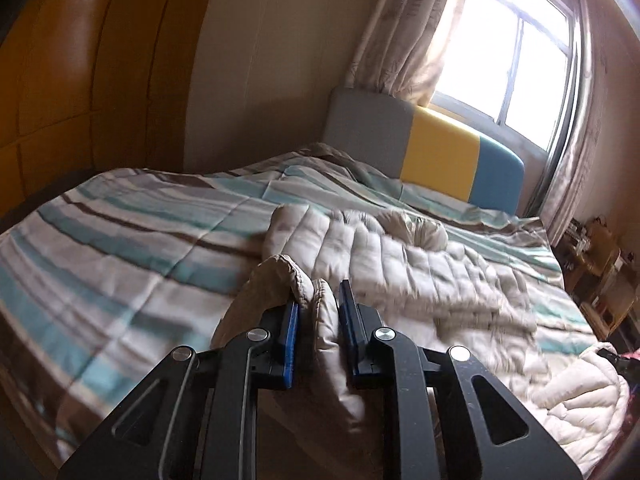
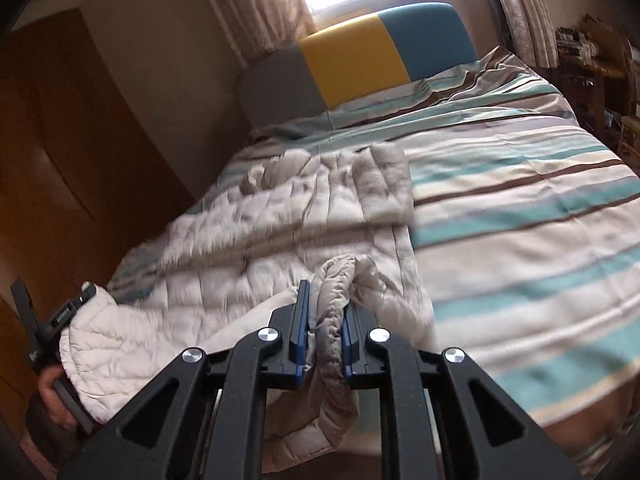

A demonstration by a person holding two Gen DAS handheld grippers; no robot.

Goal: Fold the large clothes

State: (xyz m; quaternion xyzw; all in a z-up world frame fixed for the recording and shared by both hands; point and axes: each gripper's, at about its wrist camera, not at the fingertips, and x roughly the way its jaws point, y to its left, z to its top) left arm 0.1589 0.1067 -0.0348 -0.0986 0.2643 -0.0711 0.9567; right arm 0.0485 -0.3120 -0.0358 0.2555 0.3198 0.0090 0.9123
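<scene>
Left gripper [image 1: 318,304]: jaws clenched on a bunched hem of the quilted jacket [image 1: 420,264]. Right gripper [image 2: 325,308]: jaws clamped on another gathered edge of it. Jacket spreads toward 12 o'clock over the striped duvet [image 2: 520,200] on the bed; headboard [image 2: 360,64] beyond.

Home bedroom, from what I can see on both feeds. Made-up bed [image 2: 520,216] with a teal, brown and cream striped quilt [image 1: 120,248]; padded headboard [image 1: 440,160] in grey, yellow and blue panels. Behind it a window [image 1: 516,48] with patterned curtains [image 1: 404,28] drawn aside, daylight coming in. Wooden wardrobe doors [image 1: 72,64] along one wall, cluttered shelf [image 2: 592,60] on the other side of the bed
</scene>
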